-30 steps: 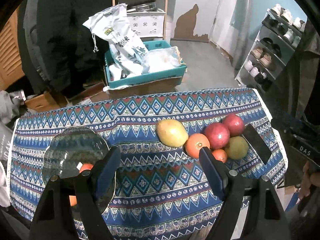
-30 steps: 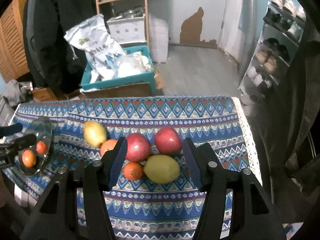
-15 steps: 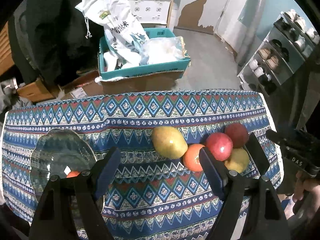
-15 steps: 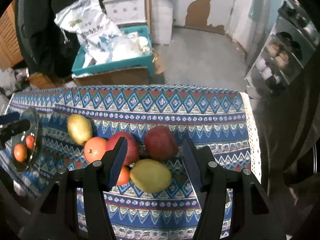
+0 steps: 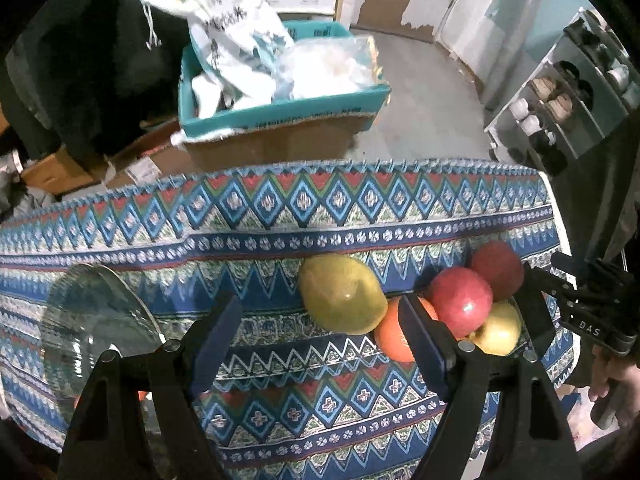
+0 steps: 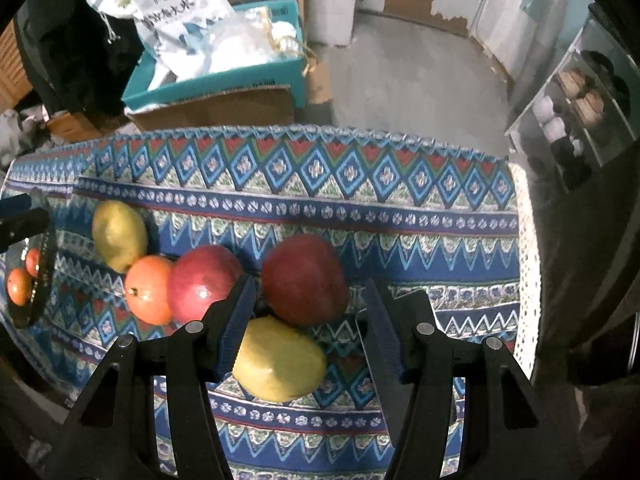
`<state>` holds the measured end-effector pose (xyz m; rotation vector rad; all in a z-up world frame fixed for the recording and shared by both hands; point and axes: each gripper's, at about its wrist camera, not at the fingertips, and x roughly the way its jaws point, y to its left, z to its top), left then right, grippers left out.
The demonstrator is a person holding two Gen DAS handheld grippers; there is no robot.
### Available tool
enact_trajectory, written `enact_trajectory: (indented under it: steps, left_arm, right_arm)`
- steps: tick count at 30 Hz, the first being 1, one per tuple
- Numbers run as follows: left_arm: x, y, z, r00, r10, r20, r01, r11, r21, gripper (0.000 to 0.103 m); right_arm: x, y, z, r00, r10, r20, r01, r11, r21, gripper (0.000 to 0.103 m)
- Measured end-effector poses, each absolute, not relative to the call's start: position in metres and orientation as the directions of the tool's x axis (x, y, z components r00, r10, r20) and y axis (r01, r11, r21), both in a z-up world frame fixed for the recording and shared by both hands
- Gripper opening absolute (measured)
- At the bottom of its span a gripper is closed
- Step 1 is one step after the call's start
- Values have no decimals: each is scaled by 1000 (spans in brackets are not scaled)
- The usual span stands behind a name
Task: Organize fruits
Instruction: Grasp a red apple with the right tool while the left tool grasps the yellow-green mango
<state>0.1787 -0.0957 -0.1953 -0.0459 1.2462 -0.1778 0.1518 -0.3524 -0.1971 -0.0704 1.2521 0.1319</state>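
Note:
Several fruits lie bunched on the patterned tablecloth (image 5: 280, 208): a yellow-green mango (image 5: 342, 294), an orange (image 5: 394, 334), a red apple (image 5: 460, 300), a darker red apple (image 5: 498, 266) and a yellow mango (image 5: 498, 328). My left gripper (image 5: 320, 340) hangs open over bare cloth, the yellow-green mango just beyond its fingertips. My right gripper (image 6: 308, 320) is open and low over the cluster. The darker apple (image 6: 304, 280) and the yellow mango (image 6: 280, 360) lie between its fingers, and no pad presses on them. A glass plate (image 6: 48, 264) at the left holds two small oranges (image 6: 18, 292).
The table's far edge drops to the floor, where a teal box (image 5: 280, 108) with bags stands on cardboard. A shoe rack (image 5: 568, 92) lines the right wall. The cloth's right edge (image 6: 524, 280) is close to the fruit. Bare cloth lies between plate and fruit.
Both grippers have come down and forward toward the table, so the fruit looms larger. The right gripper's fingers now flank the darker apple and the yellow mango. Neither opening has changed.

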Motion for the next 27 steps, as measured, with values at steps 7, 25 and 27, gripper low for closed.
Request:
enact_trajectory:
  steps: [7, 25, 27]
  left_arm:
    - [187, -98, -230, 246, -182, -952, 77, 983, -168, 82]
    - [209, -114, -281, 149, -249, -957, 59, 968, -243, 83]
    - [210, -114, -284, 143, -263, -954, 54, 965, -258, 83]
  right_arm:
    - [155, -354, -225, 253, 81, -964, -147, 988, 44, 57]
    - [178, -347, -262, 186, 117, -976, -181, 980, 83, 64]
    - [182, -347, -265, 182, 118, -976, -173, 981, 87, 64]
